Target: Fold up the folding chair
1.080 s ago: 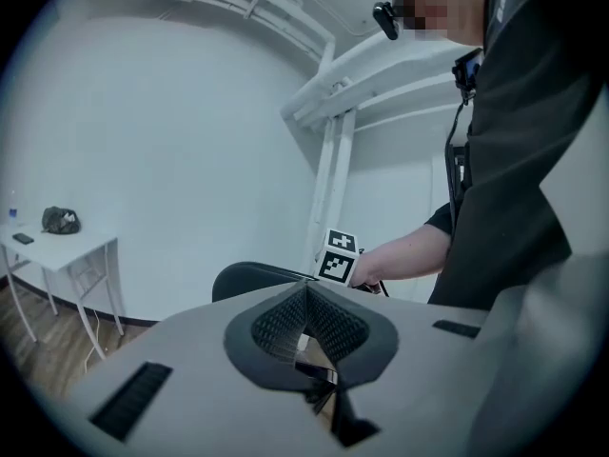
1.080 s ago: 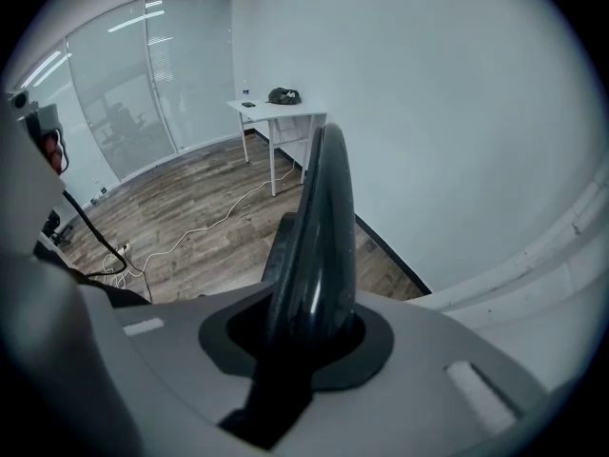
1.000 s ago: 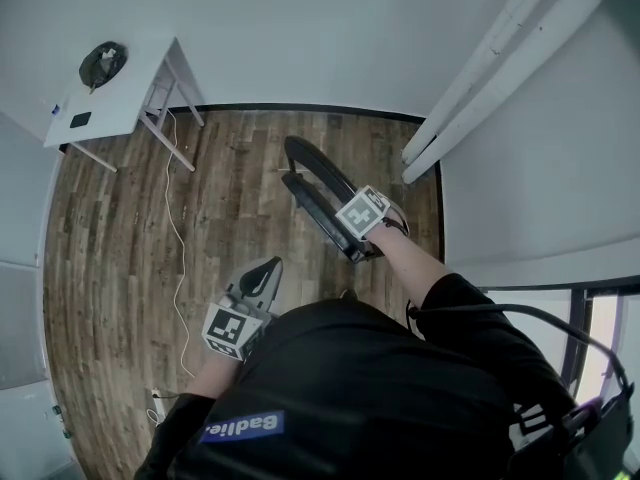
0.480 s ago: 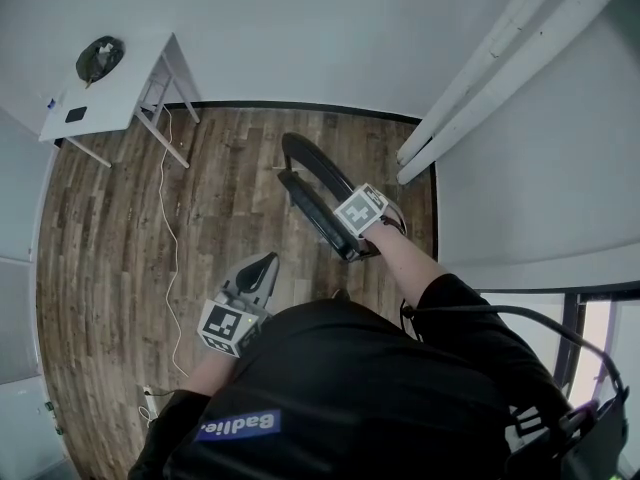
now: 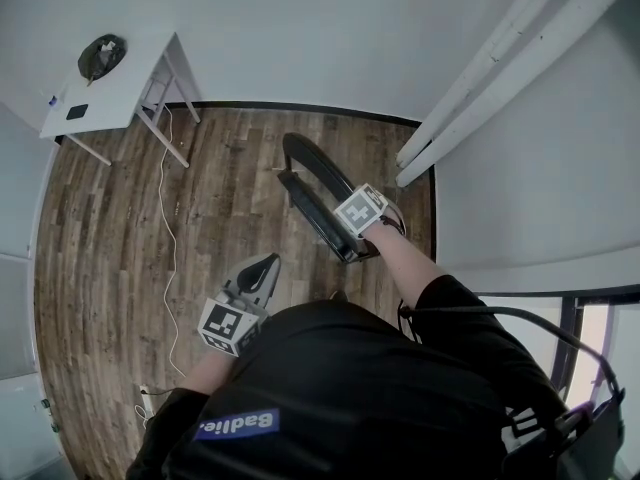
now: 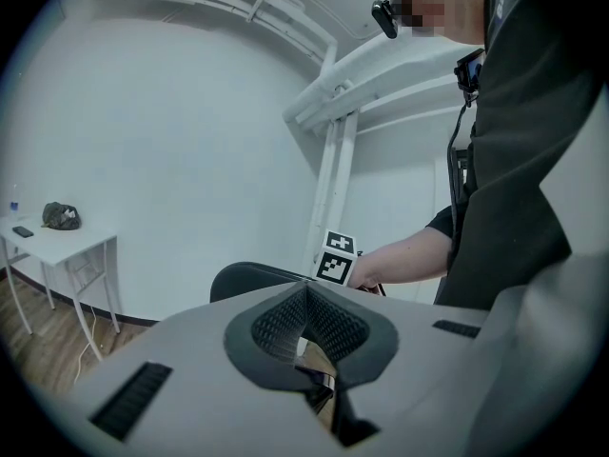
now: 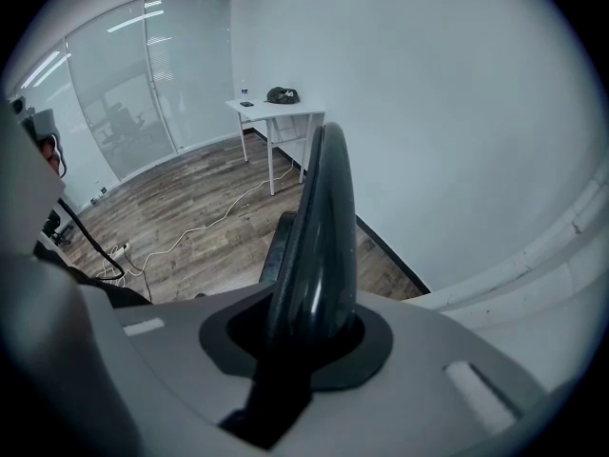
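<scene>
A black folding chair [image 5: 318,194] stands on the wooden floor [image 5: 110,238] in the corner of a bare room, just ahead of the person [image 5: 360,398] handling it. From the head view its curved back and seat lie close together in one narrow, slanting shape, so it appears folded almost flat, though the steep angle makes the gap hard to judge. In the right gripper view the glossy, rounded back rises straight up out of the jaws.

A white surface [image 5: 112,96] stands against the far white wall [image 5: 300,28], well apart from the chair, carrying a dark bundle [image 5: 102,60]. A white cable [image 5: 168,258] trails from under it across the planks. White beams [image 5: 480,78] slant along the wall on the right, and a glass partition [image 7: 143,74] closes off the room's far side.

The right hand-held gripper [image 7: 309,336] points steeply down and is clamped on the chair's upper edge, with the jaws pressed against both sides of the back. The left hand-held gripper [image 5: 265,265] is held nearly level to the left of the chair, not touching it, with its jaws together on nothing.
</scene>
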